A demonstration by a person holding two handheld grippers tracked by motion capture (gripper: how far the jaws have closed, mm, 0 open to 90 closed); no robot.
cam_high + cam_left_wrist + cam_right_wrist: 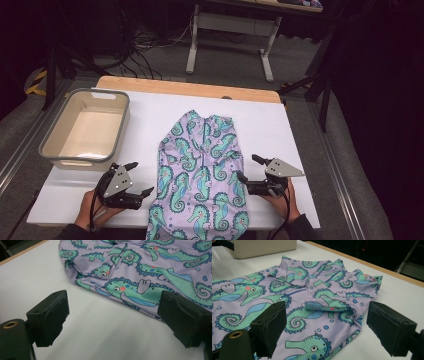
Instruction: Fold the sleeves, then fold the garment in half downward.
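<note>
Okay, seahorse-print garment (200,175) lies mid-counter (280,125), sleeves already folded in, near hem hanging over the near edge. Left tongs (141,179) and right tongs (247,168) both gape empty, flanking it. Remaining, I'd judge: fold lengthwise, then bin (52,154) at far left.

a table (280,130) with a white top and a strip of bare wood along the far edge. lying flat near the middle and reaching over the near edge, a lilac garment (200,175) printed with green seahorses, sleeves folded in. standing on the far left corner, well apart from the garment, a grey-rimmed beige bin (117,127), open side up.
</note>
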